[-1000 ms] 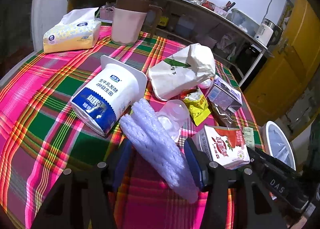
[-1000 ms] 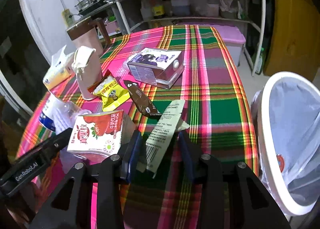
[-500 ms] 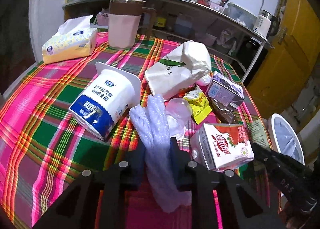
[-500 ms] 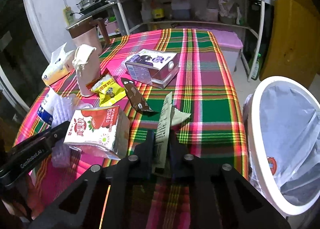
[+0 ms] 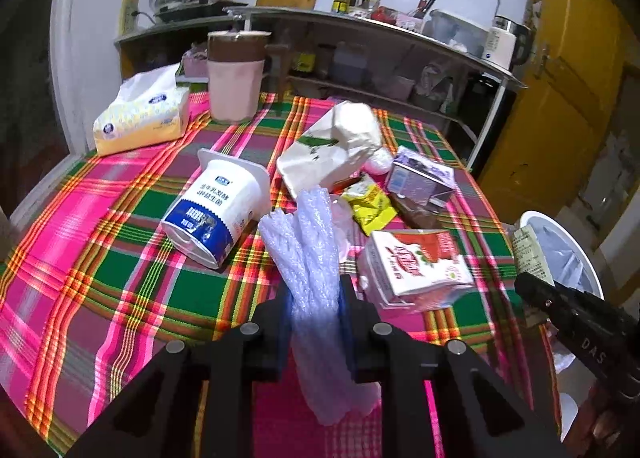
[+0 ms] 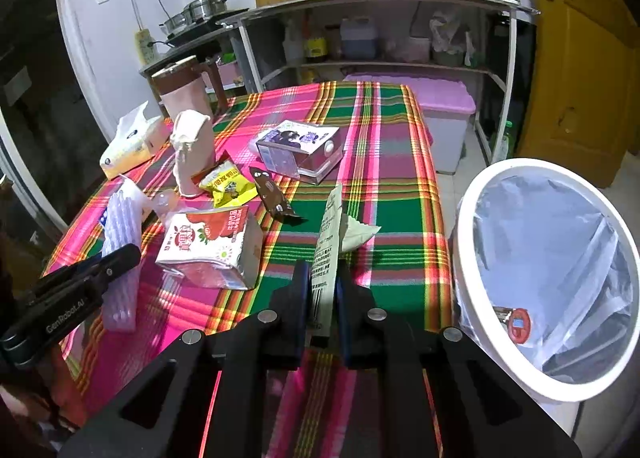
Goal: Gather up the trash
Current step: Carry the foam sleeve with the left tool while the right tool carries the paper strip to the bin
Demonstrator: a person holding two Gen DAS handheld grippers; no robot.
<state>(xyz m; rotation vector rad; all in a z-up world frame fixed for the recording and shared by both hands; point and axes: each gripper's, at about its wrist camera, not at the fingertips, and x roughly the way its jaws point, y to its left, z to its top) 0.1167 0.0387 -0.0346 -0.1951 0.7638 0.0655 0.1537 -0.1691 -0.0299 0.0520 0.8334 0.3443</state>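
Both grippers, left (image 5: 314, 300) and right (image 6: 323, 286), newly clamped on foam sleeve (image 5: 308, 246) and wrapper (image 6: 328, 242).

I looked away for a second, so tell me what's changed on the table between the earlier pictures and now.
Both tongs closed and lifted: the left tongs clamped the foam net sleeve, the right tongs clamped the paper wrapper, now standing on edge. The strawberry milk carton, yogurt tub and bin stayed put.

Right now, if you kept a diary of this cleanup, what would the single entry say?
left gripper: shut on foam net | right gripper: shut on paper wrapper | trash bin: beside table, lined
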